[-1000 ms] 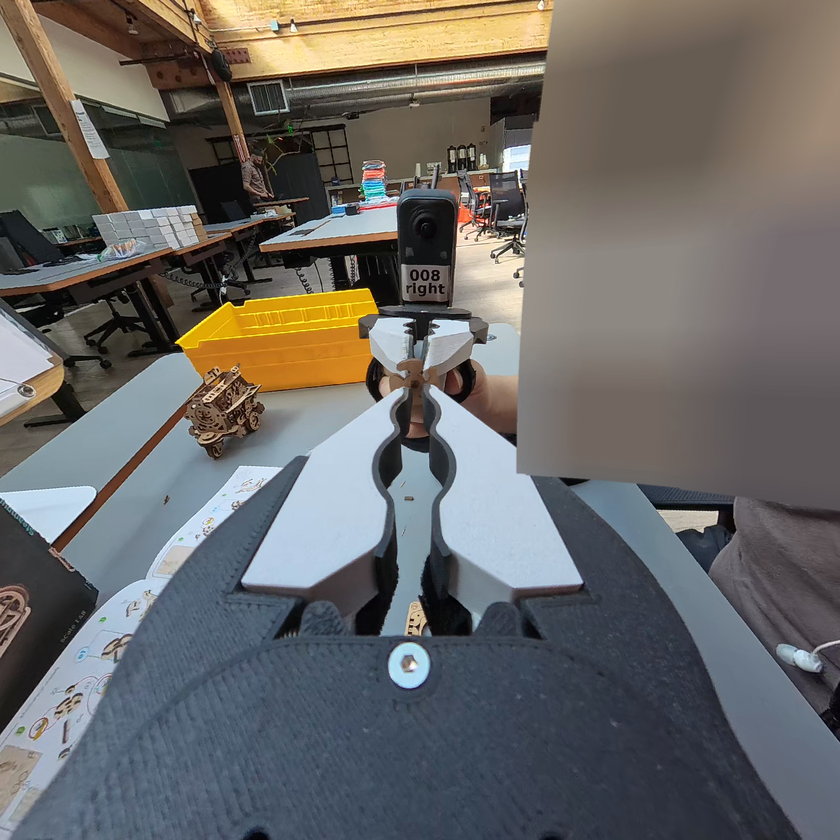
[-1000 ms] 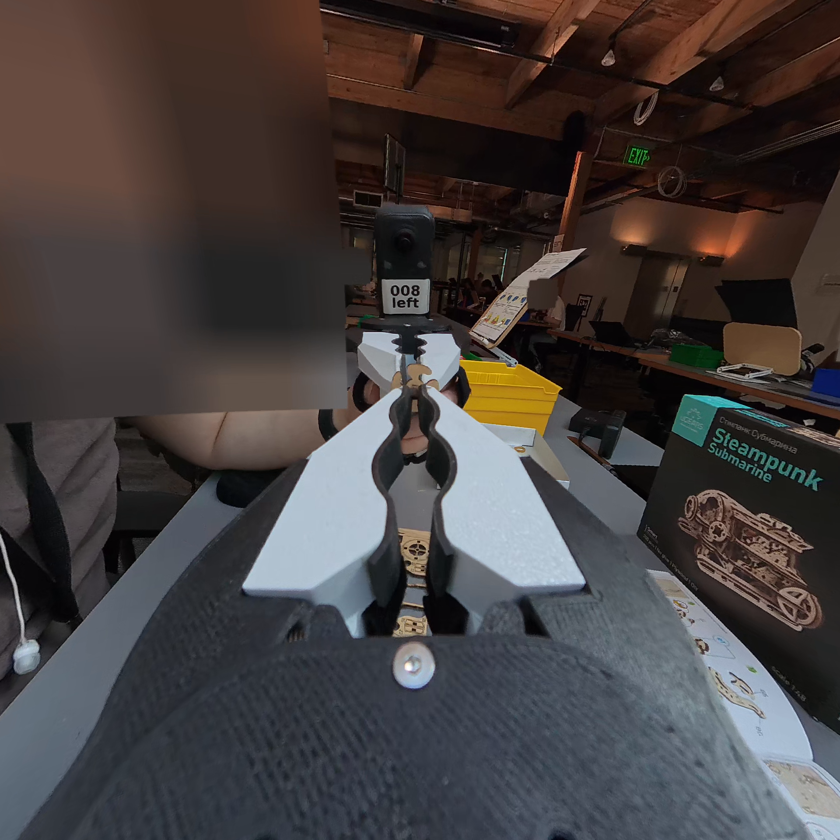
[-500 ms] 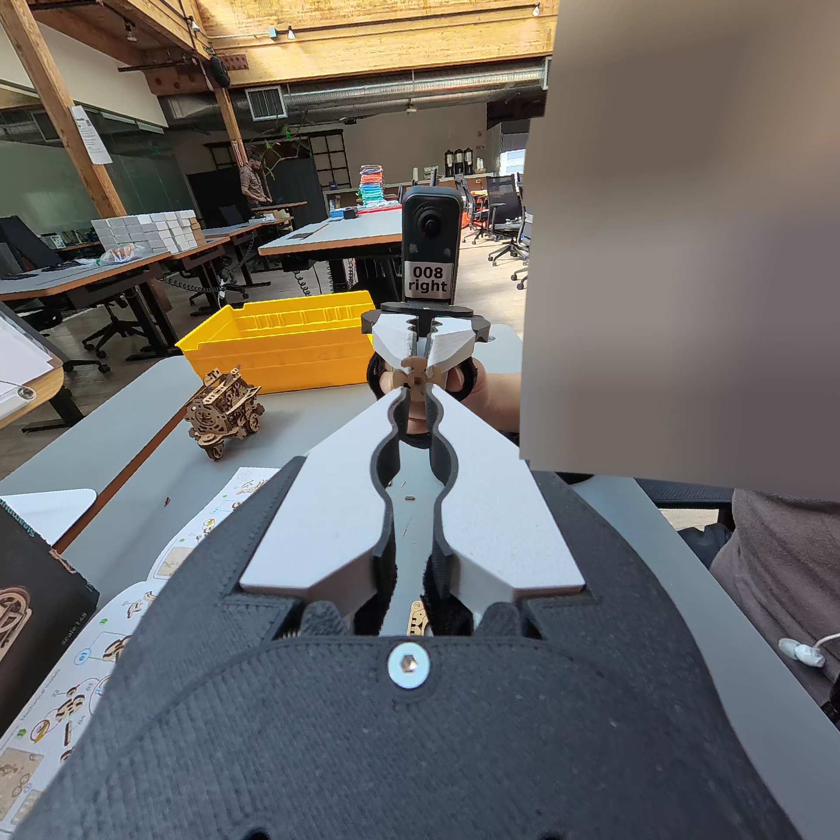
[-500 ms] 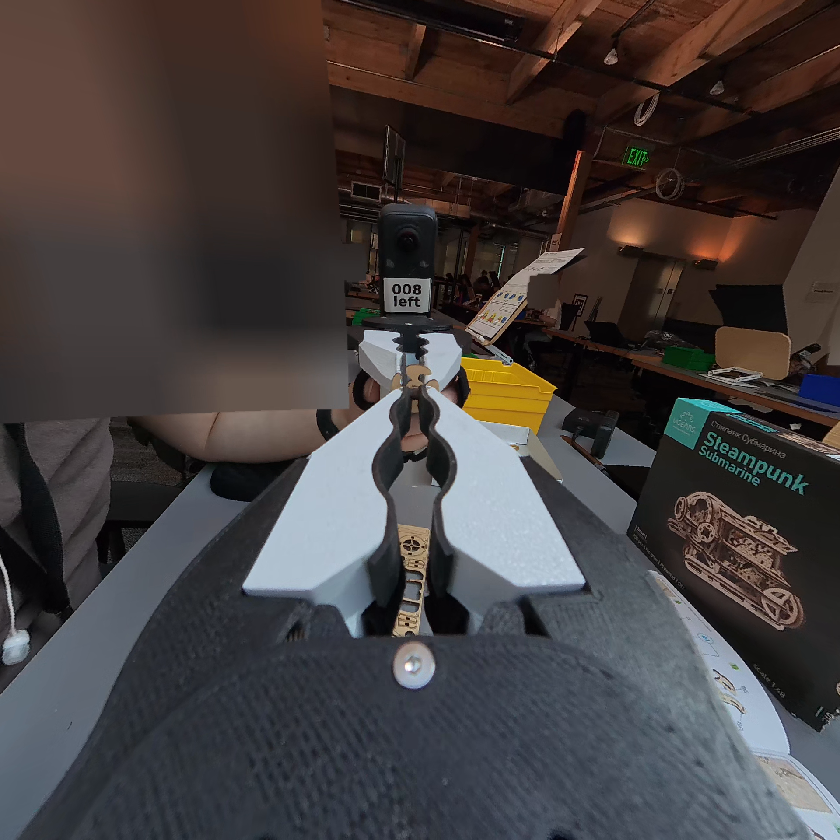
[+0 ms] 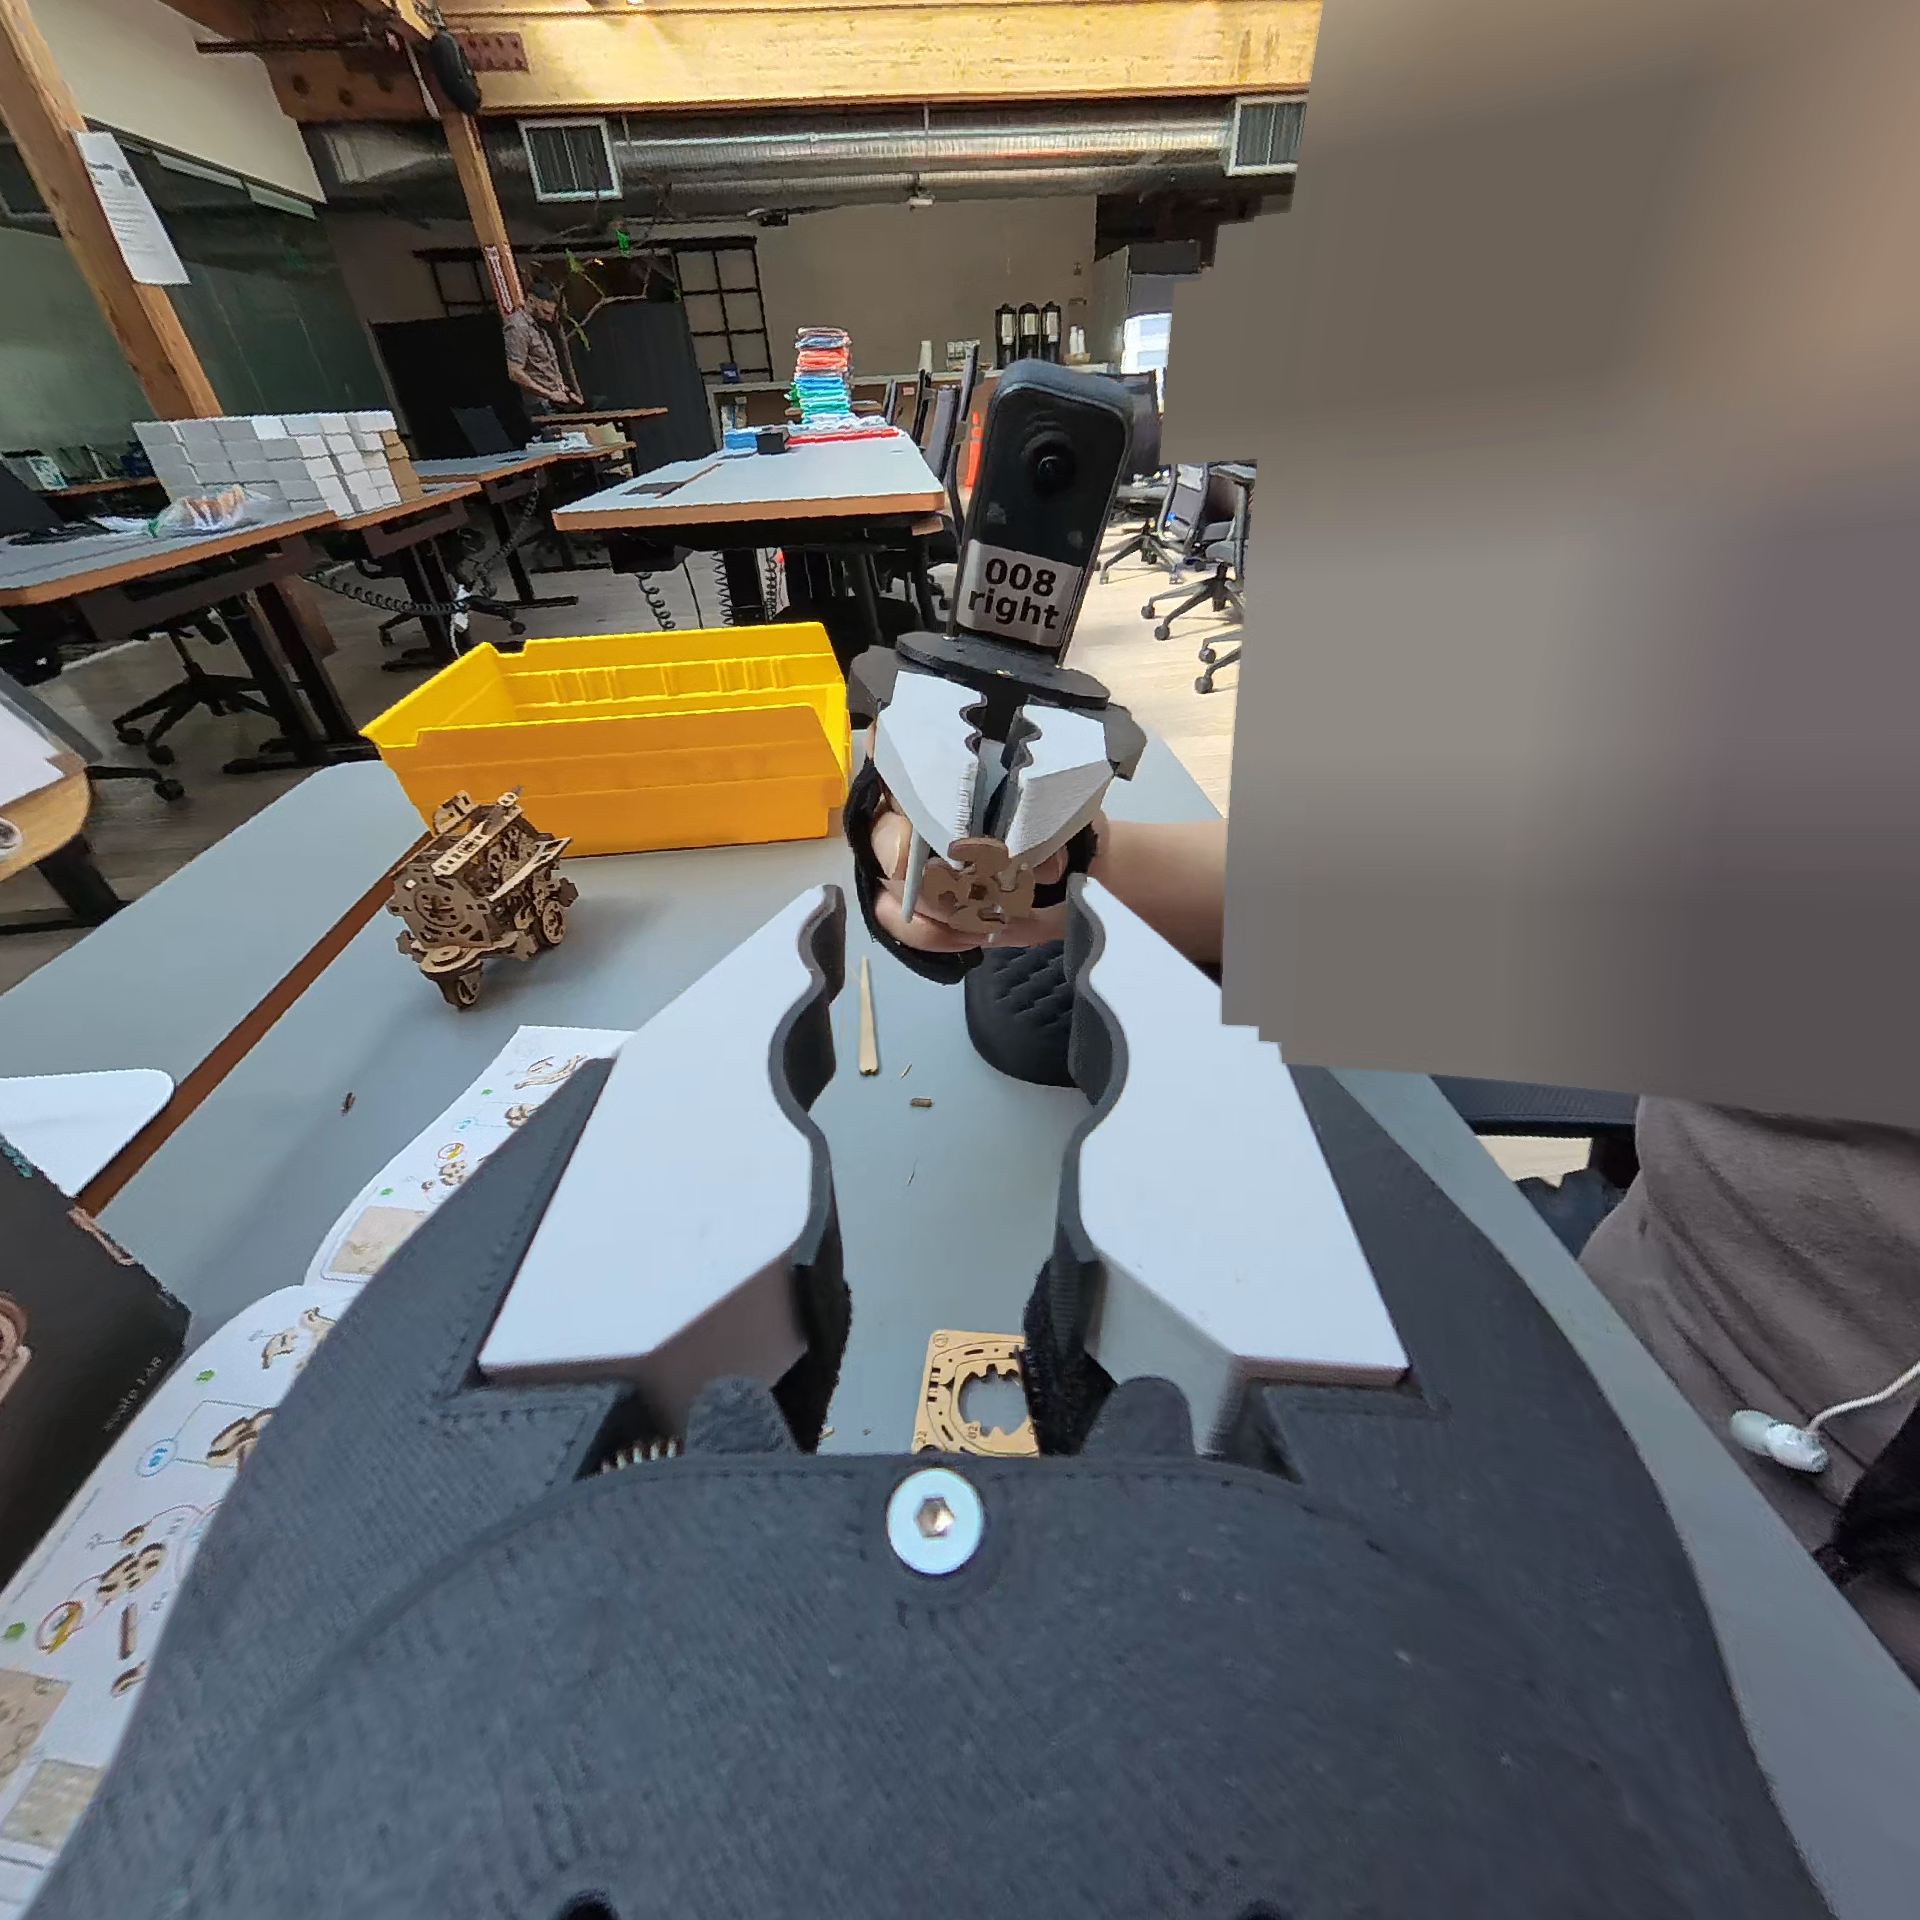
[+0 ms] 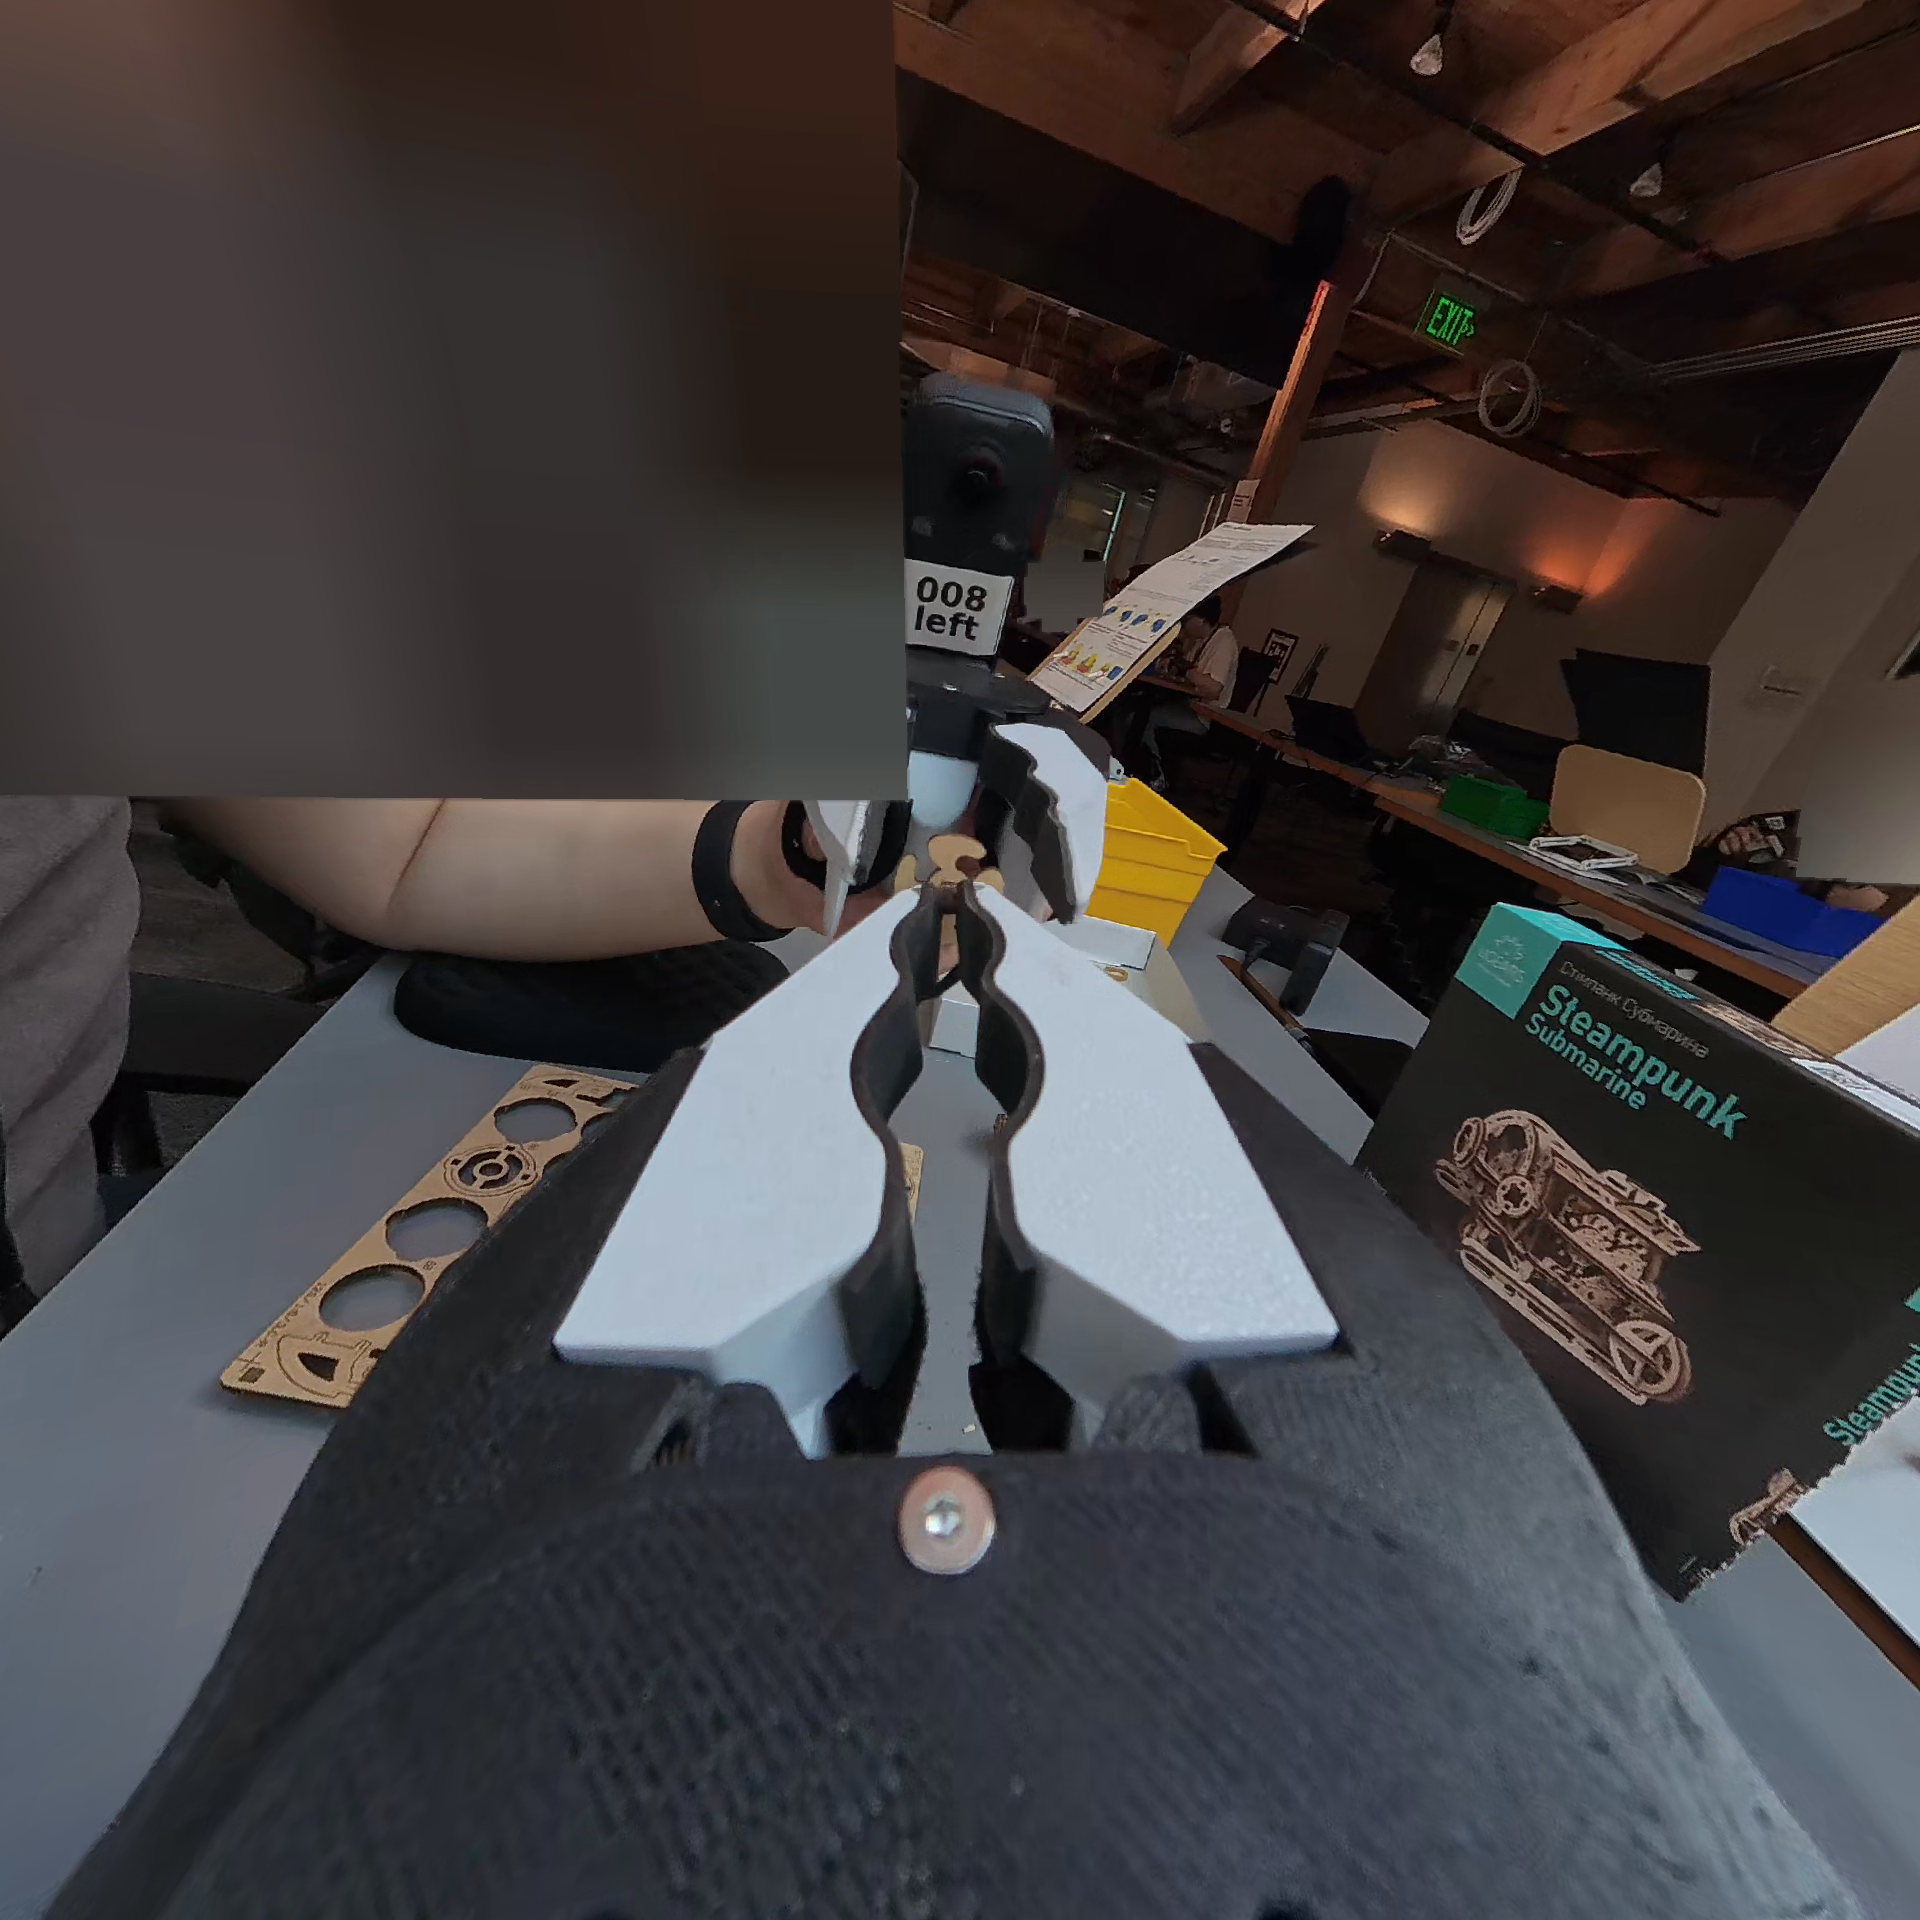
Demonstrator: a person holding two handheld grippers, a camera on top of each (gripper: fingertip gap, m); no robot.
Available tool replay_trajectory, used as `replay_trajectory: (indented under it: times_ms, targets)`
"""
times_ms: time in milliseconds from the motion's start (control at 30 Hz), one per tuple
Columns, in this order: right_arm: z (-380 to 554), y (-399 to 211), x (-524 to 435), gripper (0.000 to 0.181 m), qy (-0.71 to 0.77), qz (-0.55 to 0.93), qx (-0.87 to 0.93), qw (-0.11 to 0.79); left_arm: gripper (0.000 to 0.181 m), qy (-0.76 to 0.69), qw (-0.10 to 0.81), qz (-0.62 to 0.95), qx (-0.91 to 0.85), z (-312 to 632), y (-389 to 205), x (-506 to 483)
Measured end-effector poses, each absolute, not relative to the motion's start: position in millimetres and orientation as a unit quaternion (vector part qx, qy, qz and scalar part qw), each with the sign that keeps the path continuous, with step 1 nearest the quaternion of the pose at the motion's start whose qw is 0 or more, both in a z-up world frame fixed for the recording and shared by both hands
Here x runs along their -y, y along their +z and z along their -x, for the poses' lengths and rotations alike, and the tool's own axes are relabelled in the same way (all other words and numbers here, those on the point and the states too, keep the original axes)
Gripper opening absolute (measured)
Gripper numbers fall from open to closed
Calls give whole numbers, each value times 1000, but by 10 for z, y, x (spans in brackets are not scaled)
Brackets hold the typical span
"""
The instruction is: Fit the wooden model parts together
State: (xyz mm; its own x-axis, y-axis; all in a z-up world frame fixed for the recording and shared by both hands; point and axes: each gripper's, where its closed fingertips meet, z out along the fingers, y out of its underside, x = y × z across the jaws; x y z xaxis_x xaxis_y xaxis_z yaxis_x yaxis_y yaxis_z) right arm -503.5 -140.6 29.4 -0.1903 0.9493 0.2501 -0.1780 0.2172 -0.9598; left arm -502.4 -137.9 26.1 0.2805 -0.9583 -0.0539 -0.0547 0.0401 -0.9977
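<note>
Small tan wooden gear-shaped part w/ rounded lobes sits pinched at the tips of the right gripper, held up in the air above the grey table. In the right wrist view the same part pokes out just past that gripper's own tips, jaws closed tight on it. Left gripper is spread wide w/ nothing between its 2 white fingers; it faces the right one, tips near the part but apart from it. From the right wrist view the left gripper also shows spread, its fingers either side of the part, not touching as far as I can tell.

On the table btw the left fingers: thin pale wooden stick lying flat, plus a few tiny wood bits. Flat tan laser-cut plywood sheet w/ round cut-outs lies on the table to the left of the right gripper; a corner of a sheet shows under the left gripper.

Assembled brown wooden mechanical model stands further left, just in front of a yellow plastic bin. Printed instruction sheet lies at lower left. Black cardboard kit box w/ teal trim stands to the right of the right gripper.
</note>
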Motion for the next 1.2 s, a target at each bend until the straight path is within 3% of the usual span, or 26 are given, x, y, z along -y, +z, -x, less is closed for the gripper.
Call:
replay_trajectory:
  times_ms: [300, 600, 1200]
  targets:
    - [5068, 256, 1442, 2, 528, 342, 571, 527, 20, -352, 578, 557, -481, 4930, 180, 1422]
    - [5084, 229, 1434, 10, 507, 344, 580, 537, 21, -341, 570, 564, -491, 4930, 128, 1416]
    - [5101, 171, 1432, 2, 502, 363, 593, 514, 21, -339, 565, 570, -490, 4923, 106, 1402]
